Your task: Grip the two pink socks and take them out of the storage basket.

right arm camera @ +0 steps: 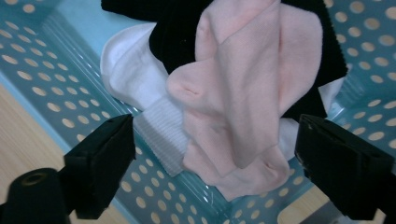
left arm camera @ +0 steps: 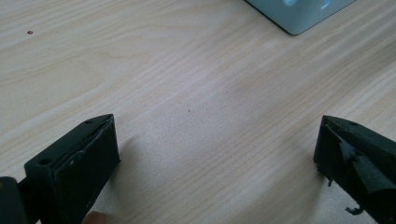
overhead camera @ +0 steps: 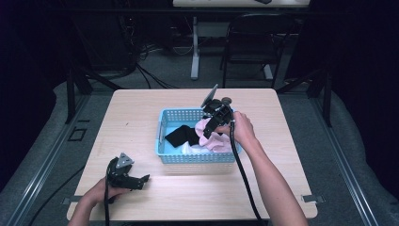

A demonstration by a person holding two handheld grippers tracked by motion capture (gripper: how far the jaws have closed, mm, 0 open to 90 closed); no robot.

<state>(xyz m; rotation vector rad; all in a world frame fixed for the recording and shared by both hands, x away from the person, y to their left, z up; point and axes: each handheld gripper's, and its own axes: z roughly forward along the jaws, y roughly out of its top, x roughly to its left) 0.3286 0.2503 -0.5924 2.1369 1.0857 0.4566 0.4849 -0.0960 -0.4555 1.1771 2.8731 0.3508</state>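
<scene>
Pale wooden table (overhead camera: pixel 141 122), seen from above, with a light blue perforated basket (overhead camera: pixel 162 141) near its middle. Inside the basket, a small heap of socks: a pink sock (right arm camera: pixel 243 93) on top, a black sock (overhead camera: pixel 181 135) spread under it toward the basket's left side, a white sock (right arm camera: pixel 135 74) lowest, its ribbed cuff against the basket floor. Nothing lifted out yet; all three socks lying in the basket, none on the bare tabletop. Judged as an early stage: a first pick from the heap just being set up, the whole sorting or emptying left to do.

Right gripper (right arm camera: pixel 215 140) poised over the heap, jaws spread wide on either side of the pink sock, pads not pressing on it. Left gripper (left arm camera: pixel 217 149) resting low at the table's near left corner, jaws spread wide over bare wood, nothing between them, well apart from the basket.

No brand, label or readable writing anywhere.
</scene>
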